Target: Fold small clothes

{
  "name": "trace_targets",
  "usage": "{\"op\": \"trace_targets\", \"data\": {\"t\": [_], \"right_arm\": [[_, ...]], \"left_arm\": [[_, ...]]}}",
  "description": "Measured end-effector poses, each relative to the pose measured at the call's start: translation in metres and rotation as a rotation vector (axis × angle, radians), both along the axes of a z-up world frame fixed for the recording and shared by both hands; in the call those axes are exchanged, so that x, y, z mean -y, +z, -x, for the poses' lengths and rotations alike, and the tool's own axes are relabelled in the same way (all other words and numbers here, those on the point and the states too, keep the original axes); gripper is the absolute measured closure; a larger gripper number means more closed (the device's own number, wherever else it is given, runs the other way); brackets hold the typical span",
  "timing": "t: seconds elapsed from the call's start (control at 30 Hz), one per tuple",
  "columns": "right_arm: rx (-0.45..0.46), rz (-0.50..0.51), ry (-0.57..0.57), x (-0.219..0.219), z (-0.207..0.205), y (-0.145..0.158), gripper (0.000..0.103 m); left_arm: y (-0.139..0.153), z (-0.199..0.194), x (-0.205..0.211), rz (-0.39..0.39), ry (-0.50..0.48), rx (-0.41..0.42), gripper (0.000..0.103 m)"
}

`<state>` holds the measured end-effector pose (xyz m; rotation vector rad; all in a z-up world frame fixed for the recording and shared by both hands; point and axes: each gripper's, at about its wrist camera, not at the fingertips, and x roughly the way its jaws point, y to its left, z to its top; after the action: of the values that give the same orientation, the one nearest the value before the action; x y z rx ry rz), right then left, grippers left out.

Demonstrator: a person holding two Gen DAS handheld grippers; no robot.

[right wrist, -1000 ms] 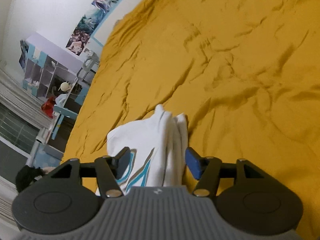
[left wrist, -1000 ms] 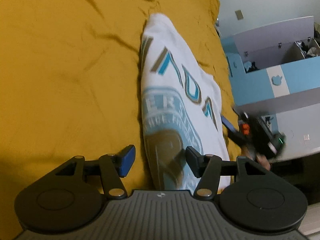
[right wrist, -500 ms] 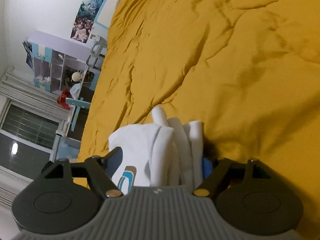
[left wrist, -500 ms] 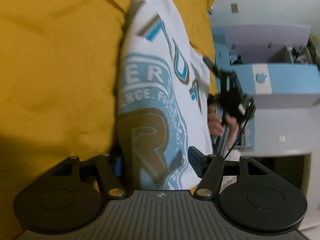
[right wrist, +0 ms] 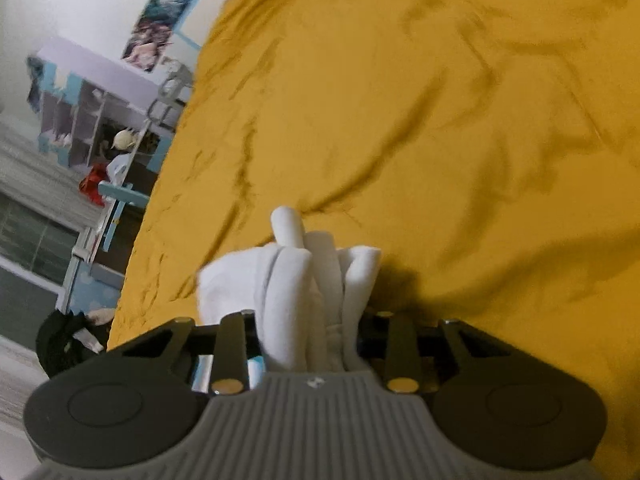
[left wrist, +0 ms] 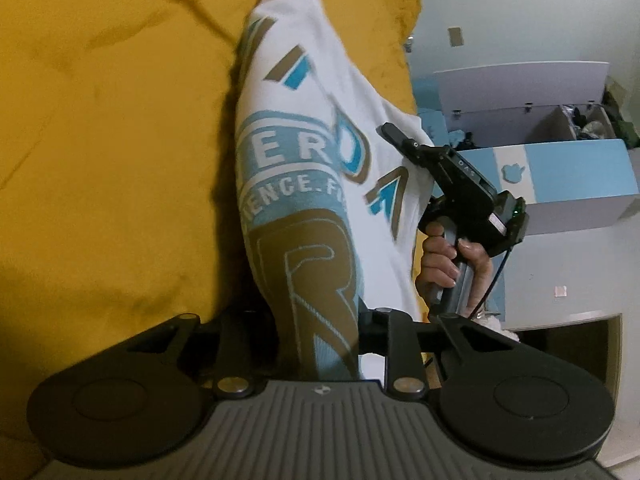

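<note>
A folded white T-shirt (left wrist: 304, 184) with a blue and brown print is held above the mustard-yellow bedspread (left wrist: 100, 140). My left gripper (left wrist: 318, 332) is shut on its near printed edge. My right gripper (right wrist: 310, 330) is shut on the bunched white folds of the same shirt (right wrist: 308, 280); it also shows in the left wrist view (left wrist: 404, 140), pinching the shirt's right edge, with the hand on its handle. The pads of both grippers are hidden by cloth.
The bedspread (right wrist: 440, 120) fills most of both views. A blue and white toy chest (left wrist: 560, 176) stands beyond the bed's right edge. Shelves (right wrist: 92, 120), a poster (right wrist: 164, 20) and a window (right wrist: 32, 256) lie off the bed's left side.
Both grippers moved in around the shirt's edges and closed on it. The shirt has lifted off the bedspread and now hangs bunched between them.
</note>
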<state>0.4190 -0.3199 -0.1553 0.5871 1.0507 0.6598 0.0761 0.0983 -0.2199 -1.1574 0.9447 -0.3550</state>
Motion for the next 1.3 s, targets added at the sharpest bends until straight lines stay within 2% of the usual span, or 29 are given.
{"op": "trace_targets", "data": {"t": [0.27,0.47,0.6,0.83,1.0,1.17,1.3], "right_arm": [[0.133,0.016,0.108,-0.043,0.02,0.084,0.078],[0.192,-0.018,0.15,-0.086,0.035,0.119,0.078],[0.213,-0.037,0.21,-0.134,0.039,0.131,0.078],[0.226,-0.069,0.33,-0.225,0.046,0.136,0.078],[0.212,-0.079,0.401,-0.284,0.047,0.126,0.078],[0.185,-0.068,0.45,-0.32,0.046,0.108,0.078],[0.153,-0.031,0.473,-0.343,0.044,0.087,0.078]], "left_arm": [[0.036,0.002,-0.015,-0.037,-0.017,0.091,0.072],[0.064,0.011,-0.025,-0.114,0.021,0.178,0.072],[0.068,0.016,-0.03,-0.139,0.073,0.195,0.072],[0.056,0.02,-0.025,-0.175,0.162,0.181,0.072],[0.046,0.021,-0.019,-0.178,0.214,0.155,0.072],[0.026,0.011,-0.012,-0.165,0.245,0.114,0.072],[0.022,0.013,-0.011,-0.146,0.266,0.062,0.072]]}}
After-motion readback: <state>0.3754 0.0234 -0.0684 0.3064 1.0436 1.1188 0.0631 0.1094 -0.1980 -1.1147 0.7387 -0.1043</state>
